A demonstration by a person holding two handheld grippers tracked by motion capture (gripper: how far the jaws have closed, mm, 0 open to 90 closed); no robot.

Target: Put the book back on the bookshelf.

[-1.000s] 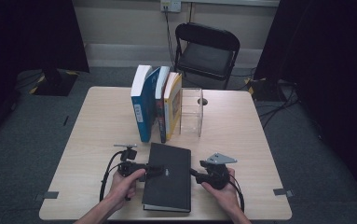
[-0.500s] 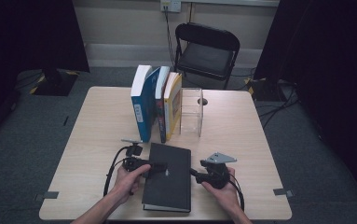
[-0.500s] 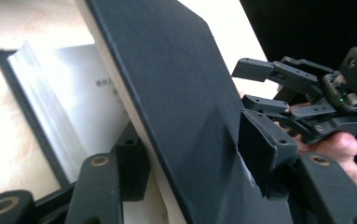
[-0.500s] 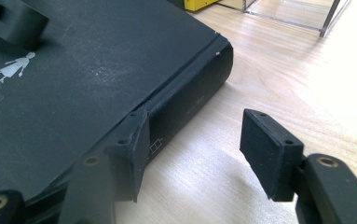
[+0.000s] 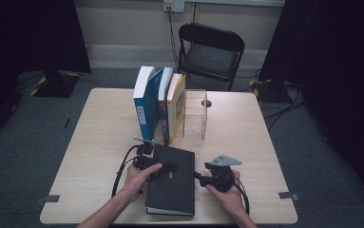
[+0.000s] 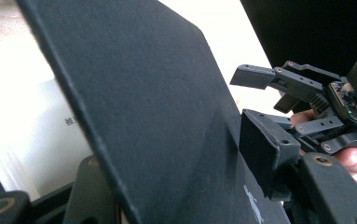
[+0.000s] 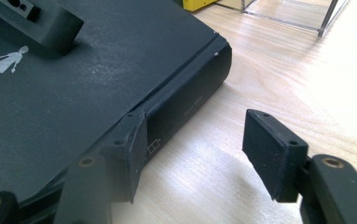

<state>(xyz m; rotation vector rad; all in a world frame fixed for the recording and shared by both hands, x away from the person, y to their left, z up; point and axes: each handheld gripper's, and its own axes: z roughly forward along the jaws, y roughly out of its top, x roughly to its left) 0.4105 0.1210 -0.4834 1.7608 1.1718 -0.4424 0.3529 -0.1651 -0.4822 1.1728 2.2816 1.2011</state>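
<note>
Now both tongs work at a black book [image 5: 172, 183] lying flat near the front edge of the bench [image 5: 246, 142].
Left tongs [image 5: 166, 167] reach over the book's left side, its lifted cover between the half-open jaws. Right tongs [image 5: 199, 176] have just been opening; one jaw sits against the spine, the other over bare wood, gripping nothing.

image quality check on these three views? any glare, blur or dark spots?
High view: dim and soft, room edges near black, table evenly lit. Left gripper view: background blown out white, black book cover close and slightly blurred. Right gripper view: sharp, glare on the wood, clear stand washed out.
</note>
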